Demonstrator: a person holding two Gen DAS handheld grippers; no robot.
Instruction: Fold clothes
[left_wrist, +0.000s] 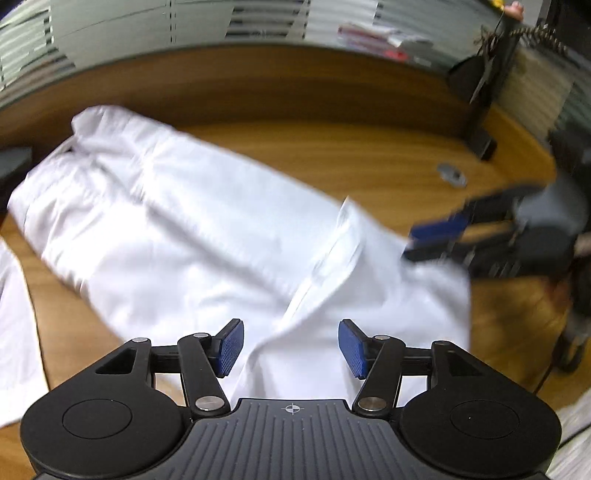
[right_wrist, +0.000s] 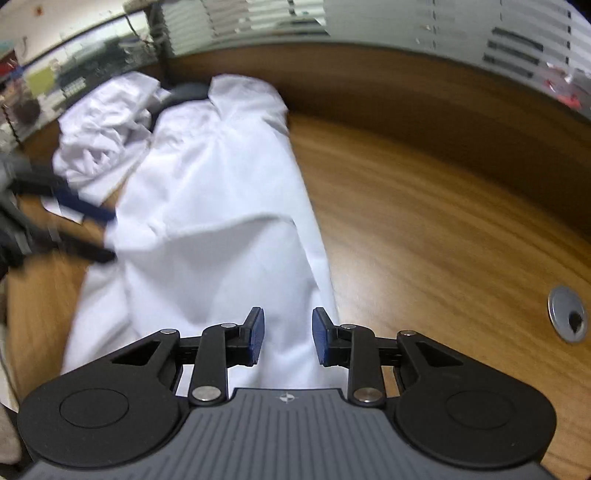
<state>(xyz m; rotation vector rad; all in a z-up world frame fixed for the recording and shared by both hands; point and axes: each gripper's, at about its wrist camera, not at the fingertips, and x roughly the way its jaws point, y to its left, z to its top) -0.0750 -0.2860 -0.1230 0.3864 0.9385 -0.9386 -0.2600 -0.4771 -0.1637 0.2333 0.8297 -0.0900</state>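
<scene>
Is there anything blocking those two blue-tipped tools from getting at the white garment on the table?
Nothing visible does. The left tool and the right tool both hang open right above the white garment, with only air between their pads and the cloth. A crumpled white pile lies beyond it, off to the side.

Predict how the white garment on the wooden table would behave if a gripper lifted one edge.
The white garment would probably droop: it lies in soft folds and creases. It looks thin, so likely light. On the smooth wooden table it may slide rather than stay put when pulled.
</scene>
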